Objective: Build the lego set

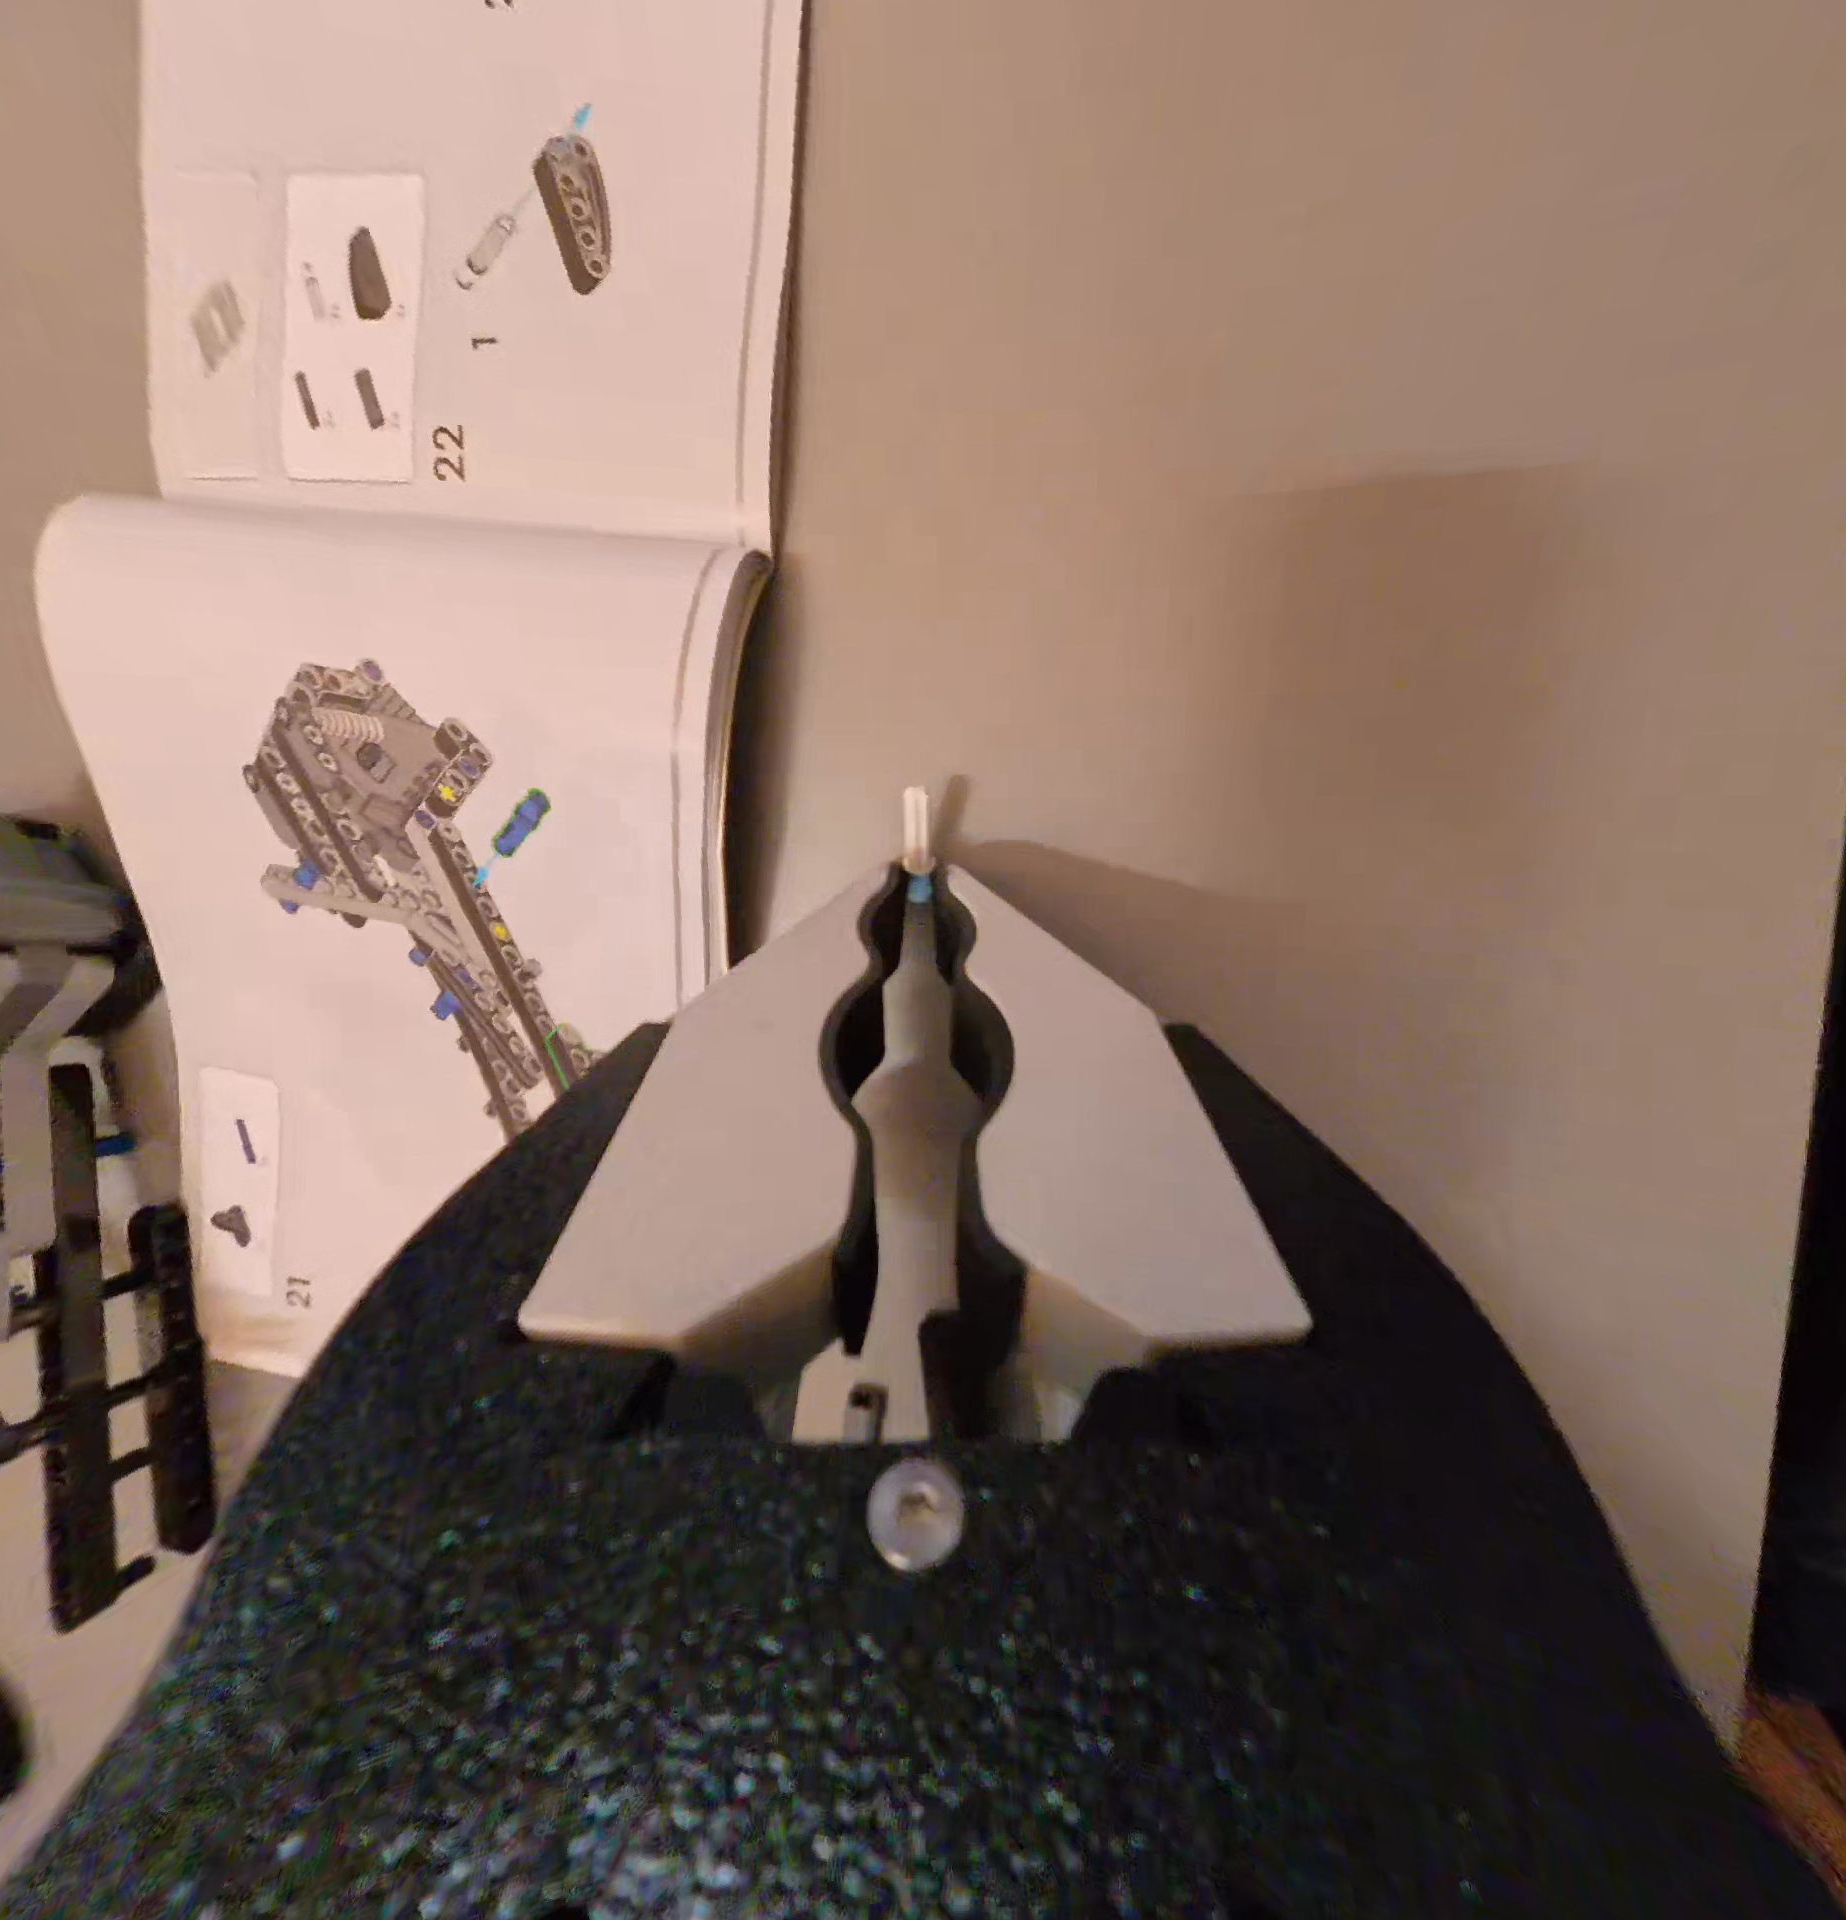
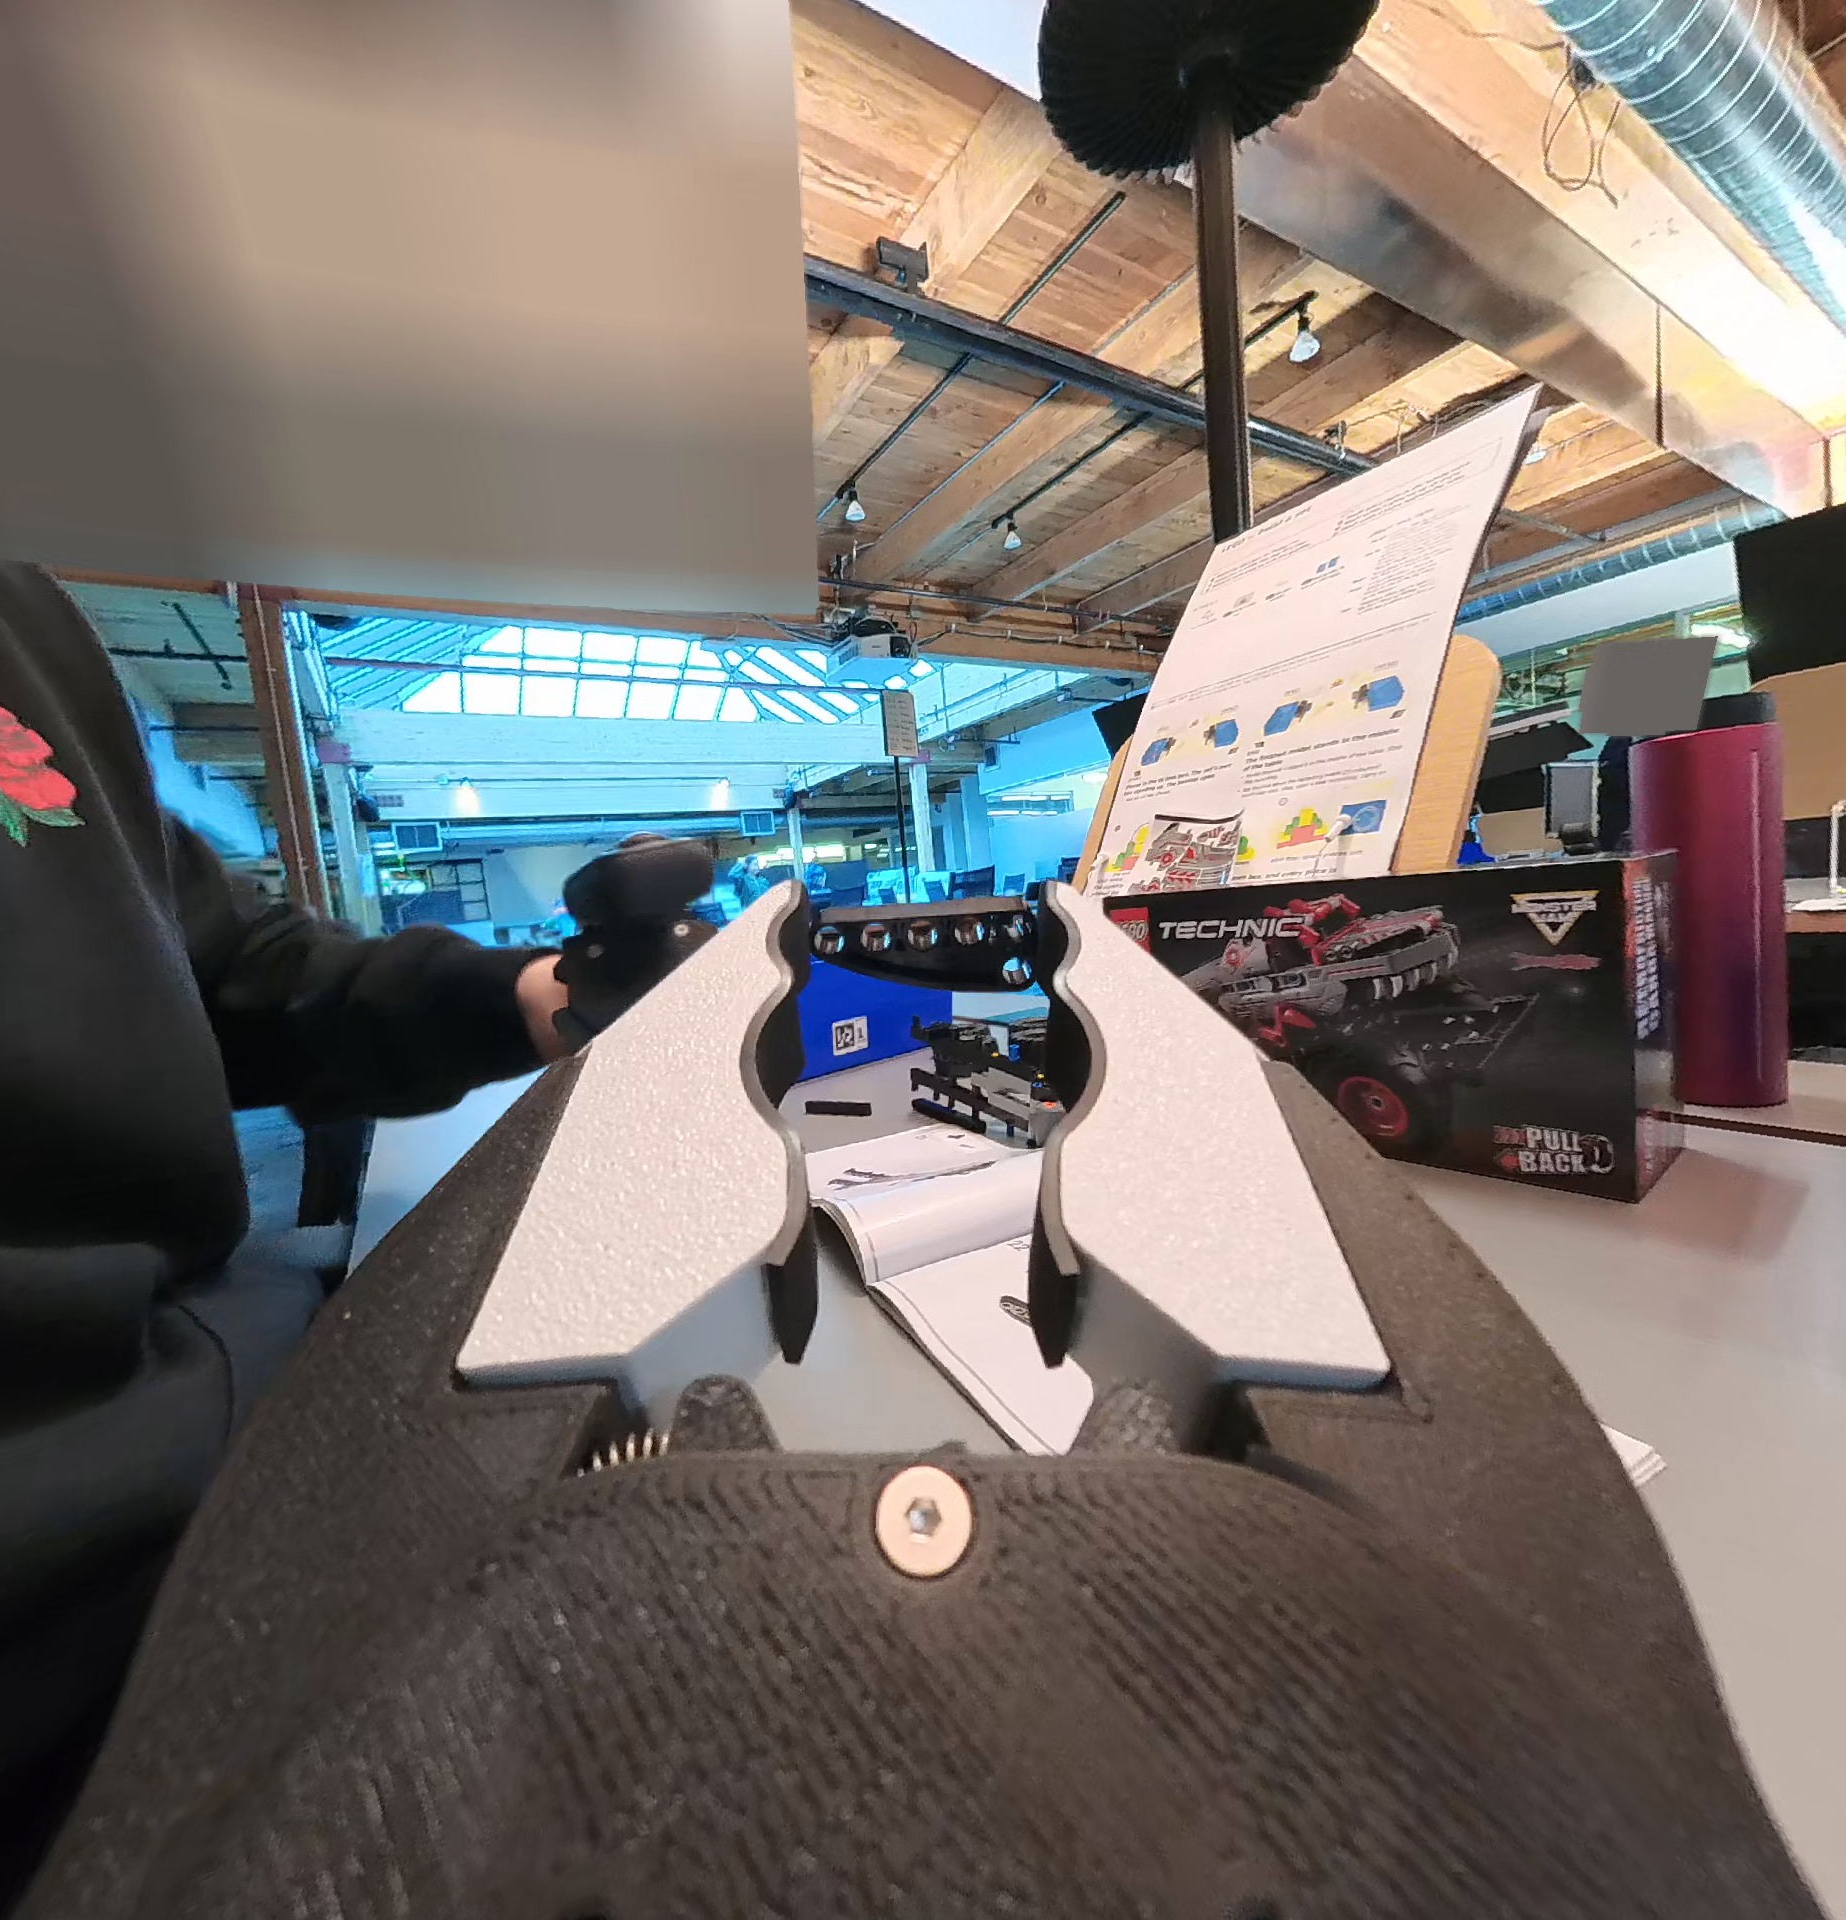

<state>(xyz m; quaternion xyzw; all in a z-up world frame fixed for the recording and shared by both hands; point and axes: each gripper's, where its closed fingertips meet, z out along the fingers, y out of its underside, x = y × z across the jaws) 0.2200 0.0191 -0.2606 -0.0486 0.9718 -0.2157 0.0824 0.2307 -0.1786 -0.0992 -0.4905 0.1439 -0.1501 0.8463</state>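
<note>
— What's the left gripper [image 1: 917,873] got, from its own camera?

— Its jaws are pinched nearly together on a small pin [image 1: 916,831], whitish with a blue collar, sticking straight out past the tips along the fingers' line. Beyond it is bare grey tabletop [image 1: 1314,520]. The open instruction booklet [image 1: 431,727] lies off to the left, and the half-built model [image 1: 57,1143] sits at the far left edge, well apart from the pin.

— And the right-hand camera?

— The right gripper [image 2: 924,935] holds a black beam [image 2: 924,940] with a row of holes. The jaws stand fairly wide, clamped on the beam's two ends, so its long axis runs crosswise between the fingertips and the holes face the camera. The set's box [image 2: 1418,1018] stands to the right; the left gripper shows farther off, to the left.

— So what does the next move hinge on?

— I'd guess the pin goes into a beam hole. The pin's axis has to line up square with one hole, coming in from the left.
</note>
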